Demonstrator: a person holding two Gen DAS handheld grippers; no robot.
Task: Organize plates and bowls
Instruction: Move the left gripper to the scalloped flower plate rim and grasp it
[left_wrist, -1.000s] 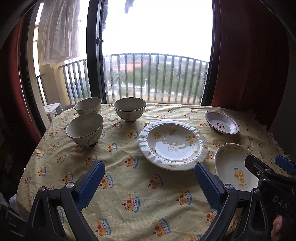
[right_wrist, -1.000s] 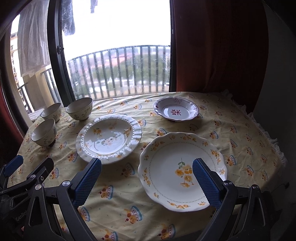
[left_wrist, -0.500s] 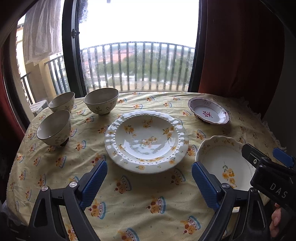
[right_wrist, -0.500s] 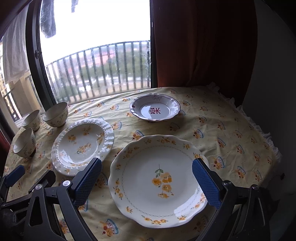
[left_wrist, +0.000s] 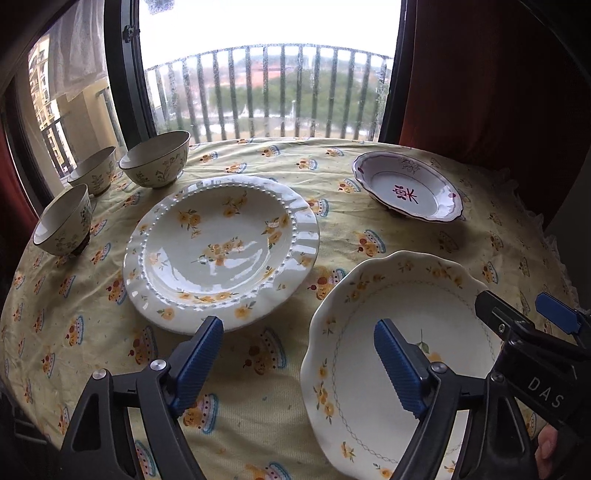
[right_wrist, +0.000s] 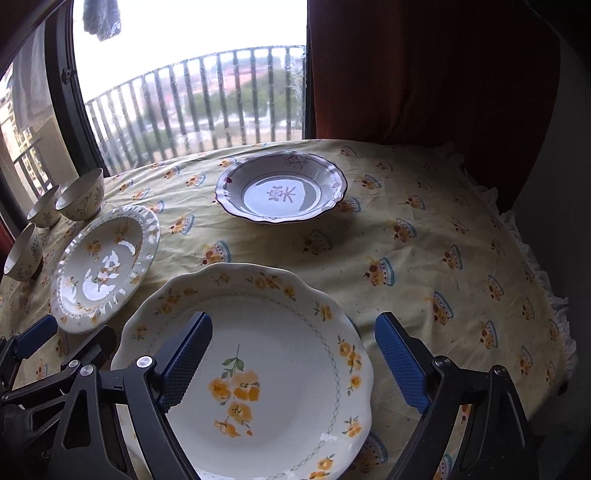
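The scalloped plate (right_wrist: 258, 354) with yellow flowers lies flat on the table (right_wrist: 424, 258), nearest the viewer; its right rim sits between the two blue pads of the right claw (right_wrist: 293, 358), the left pad over the plate's well, the right pad over the cloth just beyond the rim; neither pad presses on it. The jaws stand wide and have just been closing a little; nothing is gripped.

The left claw (left_wrist: 299, 365) hangs over the cloth between this plate and the beaded plate (left_wrist: 221, 251); its right pad lies over the scalloped plate's left part, its left pad just before the beaded plate's near rim; whether either pad touches a plate I cannot tell. These jaws also stand wide, have just been closing somewhat, and hold nothing.

The beaded plate sits left of centre; the purple-rimmed plate (right_wrist: 280, 188) sits at the far side, well apart from the others; three bowls (left_wrist: 155, 158) stand grouped at the far left edge, upright and unstacked. A yellow patterned tablecloth (left_wrist: 351, 229) covers the table; a railed window (left_wrist: 266, 85) lies behind.
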